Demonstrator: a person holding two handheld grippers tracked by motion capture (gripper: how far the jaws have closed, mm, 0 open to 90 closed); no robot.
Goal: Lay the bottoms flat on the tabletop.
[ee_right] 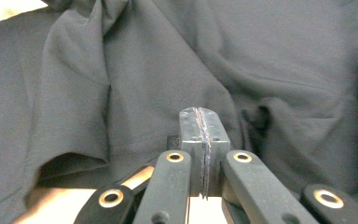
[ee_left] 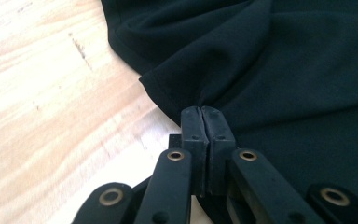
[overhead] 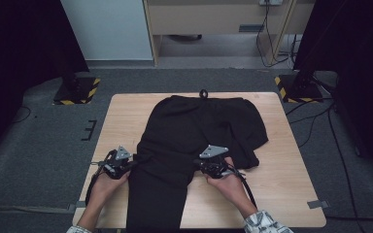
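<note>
Black garment (overhead: pixel 194 131) is spread out across the wooden table (overhead: pixel 291 194), one end hanging over the near edge. Left gripper (ee_left: pixel 200 112) is clamped tight, pinching a fold at the fabric's hemmed edge. Right gripper (ee_right: pixel 199 114) is squeezed together too, with a thin layer of the cloth caught between its pads.

high: overhead, fwd-down | gripper cams: close, share black garment (overhead: pixel 194 131)
</note>
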